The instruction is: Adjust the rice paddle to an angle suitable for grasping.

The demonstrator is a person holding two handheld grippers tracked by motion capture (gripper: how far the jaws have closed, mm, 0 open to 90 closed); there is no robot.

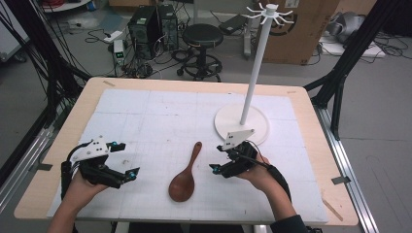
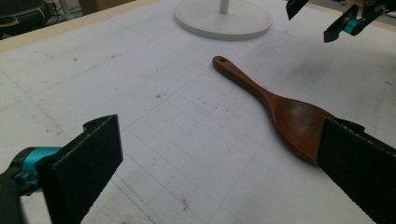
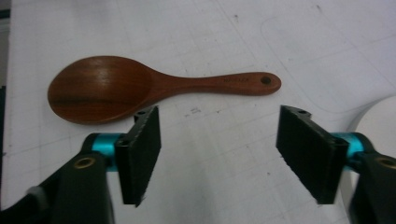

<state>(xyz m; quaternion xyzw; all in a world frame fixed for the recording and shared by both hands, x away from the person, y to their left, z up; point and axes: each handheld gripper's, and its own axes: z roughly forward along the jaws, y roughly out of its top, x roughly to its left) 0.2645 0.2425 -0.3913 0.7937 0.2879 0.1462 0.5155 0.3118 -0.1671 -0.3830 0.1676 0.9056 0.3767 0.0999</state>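
Floor: grey, strewn with cables (image 1: 97,34).
Bench: pale wood (image 1: 63,141), topped by a white gridded mat (image 1: 160,116).
Behind: black stool (image 1: 202,36), computer towers (image 1: 153,24), cardboard box (image 1: 311,34).
Sides: black frame struts (image 1: 340,73).

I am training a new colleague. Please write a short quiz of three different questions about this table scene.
1. True or false: the right gripper holds the spoon.
2. What stands behind the spoon: A) stand, B) bowl, C) box?
3. Fill in: the hole in the spoon is in its ____.

Key: 1 false, its jaws are open, nothing between them. 2 A. 3 handle.
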